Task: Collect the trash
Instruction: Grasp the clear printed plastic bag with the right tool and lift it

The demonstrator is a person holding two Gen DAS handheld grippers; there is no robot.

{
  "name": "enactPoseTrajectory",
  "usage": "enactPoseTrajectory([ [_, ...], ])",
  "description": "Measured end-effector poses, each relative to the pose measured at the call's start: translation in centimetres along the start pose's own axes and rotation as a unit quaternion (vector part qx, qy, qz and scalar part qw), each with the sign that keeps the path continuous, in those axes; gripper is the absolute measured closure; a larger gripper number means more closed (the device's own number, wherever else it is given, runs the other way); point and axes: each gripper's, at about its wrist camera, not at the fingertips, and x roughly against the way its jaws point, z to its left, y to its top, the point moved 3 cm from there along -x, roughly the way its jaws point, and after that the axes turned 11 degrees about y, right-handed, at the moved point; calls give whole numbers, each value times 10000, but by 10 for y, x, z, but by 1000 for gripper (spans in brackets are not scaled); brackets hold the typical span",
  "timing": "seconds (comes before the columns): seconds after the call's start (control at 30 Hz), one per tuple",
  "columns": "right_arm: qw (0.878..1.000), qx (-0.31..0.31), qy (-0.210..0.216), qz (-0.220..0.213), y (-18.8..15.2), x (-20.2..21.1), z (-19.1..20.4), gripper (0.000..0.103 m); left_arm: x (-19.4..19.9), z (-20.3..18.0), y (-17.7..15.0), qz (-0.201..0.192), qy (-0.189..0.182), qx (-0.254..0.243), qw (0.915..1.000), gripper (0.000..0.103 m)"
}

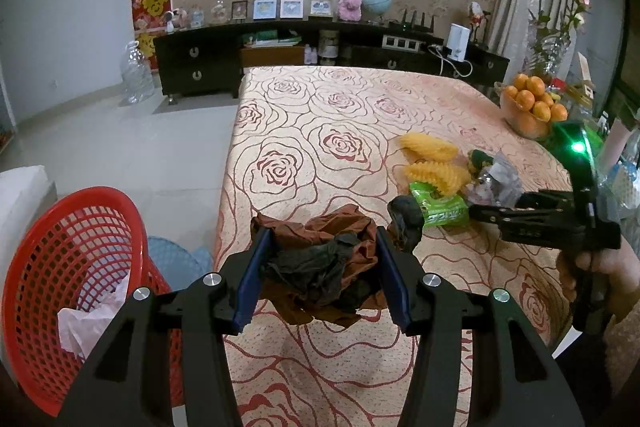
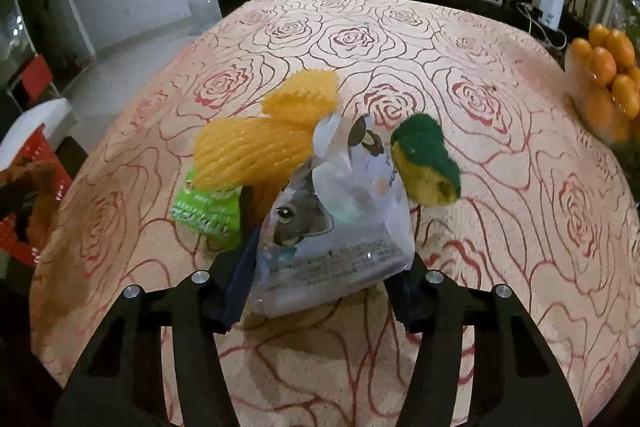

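My left gripper (image 1: pixel 320 275) is shut on a crumpled brown and black plastic bag (image 1: pixel 320 259), held above the table's left edge. A red mesh basket (image 1: pixel 60 287) with a pink bag inside stands on the floor to the lower left. My right gripper (image 2: pixel 320 279) is shut on a clear printed cat packet (image 2: pixel 336 227), lifted a little over the table; it also shows in the left wrist view (image 1: pixel 492 183). Two yellow foam nets (image 2: pixel 260 139), a green wrapper (image 2: pixel 208 211) and a green-yellow sponge (image 2: pixel 428 159) lie on the tablecloth behind it.
A bowl of oranges (image 1: pixel 528 107) and a glass vase with flowers (image 1: pixel 548 47) stand at the table's right edge. A black piece (image 1: pixel 406 223) lies by the green wrapper. A dark sideboard (image 1: pixel 320 55) lines the far wall. A large water bottle (image 1: pixel 138 75) stands on the floor.
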Motion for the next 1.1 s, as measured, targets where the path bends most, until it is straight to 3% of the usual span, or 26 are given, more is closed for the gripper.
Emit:
enactPoseTrajectory([
  [0.2,9996,-150,189,-125,-13,21,4,47,0,-2,1,-16,-22,5,10000,53],
  [0.33,9995,-78,-251,-146,-15,23,0,26,2,-1,1,-37,-42,27,10000,53],
  [0.47,9990,-133,-334,-259,-12,23,-5,21,2,-1,1,-32,-49,29,10000,53],
  [0.7,9984,190,-510,-124,-12,9,-1,21,2,-1,1,-37,-37,40,10000,53],
  [1.1,9991,115,-374,-178,-14,17,-1,40,3,0,0,-38,-27,55,10000,53],
])
